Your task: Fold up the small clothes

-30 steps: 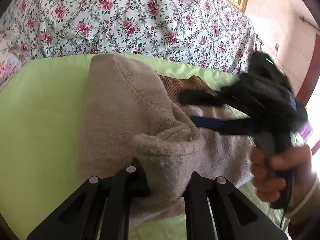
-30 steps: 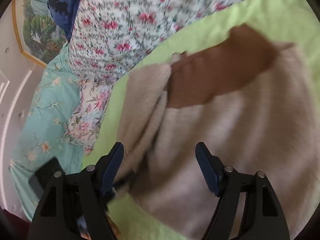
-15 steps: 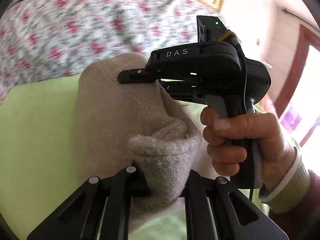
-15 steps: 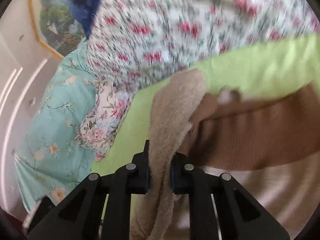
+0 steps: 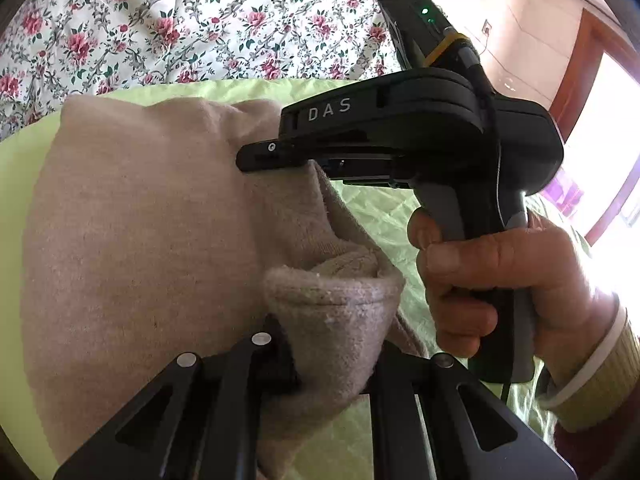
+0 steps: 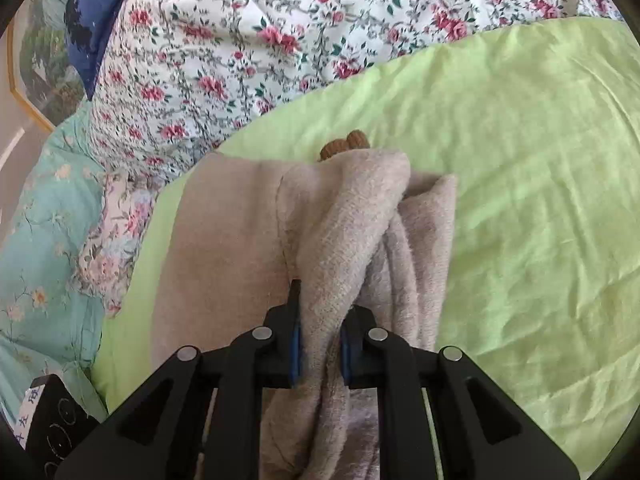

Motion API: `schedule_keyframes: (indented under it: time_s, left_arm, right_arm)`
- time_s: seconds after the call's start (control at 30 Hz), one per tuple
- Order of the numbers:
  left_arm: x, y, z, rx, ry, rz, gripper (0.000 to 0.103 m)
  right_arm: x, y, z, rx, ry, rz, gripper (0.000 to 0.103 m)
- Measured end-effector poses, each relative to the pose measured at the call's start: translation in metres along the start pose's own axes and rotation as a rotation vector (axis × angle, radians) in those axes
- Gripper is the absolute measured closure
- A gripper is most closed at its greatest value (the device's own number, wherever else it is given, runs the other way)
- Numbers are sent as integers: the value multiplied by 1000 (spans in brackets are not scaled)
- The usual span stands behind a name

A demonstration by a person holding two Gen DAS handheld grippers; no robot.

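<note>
A small beige fleece garment (image 5: 132, 240) lies on a light green sheet (image 5: 16, 184). My left gripper (image 5: 332, 364) is shut on a bunched fold of it at the near edge. My right gripper (image 5: 260, 158), seen from the side in the left wrist view, is shut on the garment's far edge and lifts it. In the right wrist view my right gripper (image 6: 318, 344) pinches a raised ridge of the beige garment (image 6: 224, 240). A bit of brown cloth (image 6: 344, 145) peeks out behind the fold.
A floral quilt (image 6: 248, 40) lies beyond the green sheet (image 6: 540, 200). A teal flowered pillow (image 6: 36, 240) sits at the left. A black device (image 6: 48, 428) lies at the lower left. A doorway (image 5: 600, 120) is at the right.
My right gripper went from open over the garment to shut on its edge, then carried that edge over. The brown part is now almost covered. My left gripper kept its hold.
</note>
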State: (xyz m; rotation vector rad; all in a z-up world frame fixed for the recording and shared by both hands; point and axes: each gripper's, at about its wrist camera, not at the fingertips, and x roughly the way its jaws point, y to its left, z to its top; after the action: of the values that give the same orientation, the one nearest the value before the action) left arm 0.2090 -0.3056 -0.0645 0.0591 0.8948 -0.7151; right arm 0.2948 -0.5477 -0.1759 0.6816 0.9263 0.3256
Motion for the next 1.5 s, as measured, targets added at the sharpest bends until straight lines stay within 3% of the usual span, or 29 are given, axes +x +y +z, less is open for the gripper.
schedule_keyframes:
  time_s: [0.1,0.17,0.2,0.27,0.37,0.4,0.47,0.6,0.7,0.8,0.93,1.1,1.13,1.17,1.2,1.23,1.27,1.37,1.5]
  left_arm:
    - [6,1,2,-2,26,-7,89]
    - [1,-3,-2,-5,40,-28,74]
    - [-5,-1,-4,-8,48,-58,69]
    - [-23,2,-11,-25,55,-89,49]
    - [-54,7,-23,-41,36,-100,40]
    - [-66,11,-27,-44,20,-97,38]
    - [-89,23,-31,-66,0,-69,21]
    - [-124,60,-35,-103,-51,3,16]
    - [-118,98,-26,-167,-35,35,15]
    - [-95,135,-9,-255,-9,22,15]
    - [-51,171,9,-355,59,-54,15]
    - [-7,179,21,-360,127,-133,13]
    - [0,177,21,-358,141,-123,14]
    - [4,176,20,-354,145,-126,18]
    - [6,173,21,-333,128,-131,26]
    - [6,170,21,-321,125,-150,42]
    - [5,167,21,-315,121,-140,45]
    - [-14,158,22,-281,82,-126,56]
    - [-59,151,13,-260,51,-104,59]
  right_arm:
    - [6,0,3,-12,-1,-43,87]
    - [11,1,1,-49,10,-86,85]
    - [9,2,-1,-56,9,-104,80]
    - [2,2,-6,-57,-3,-132,70]
    - [-17,1,-14,-23,-27,-156,60]
    - [-25,2,-18,-3,-38,-157,48]
    - [-38,4,-26,4,-60,-144,35]
    - [-53,11,-47,9,-61,-99,21]
    - [-49,8,-57,26,-31,-79,17]
    - [-36,-2,-59,56,-3,-69,17]
    - [-23,-11,-56,76,12,-42,17]
    - [-6,-17,-45,71,28,-7,19]
    - [-3,-18,-44,73,32,-11,22]
    - [0,-19,-43,77,37,-20,31]
    - [3,-21,-42,87,46,-11,45]
    - [6,-24,-43,107,54,19,53]
    - [7,-27,-44,140,58,55,64]
    - [2,-17,-45,120,42,49,71]
    - [-11,16,-50,86,27,96,73]
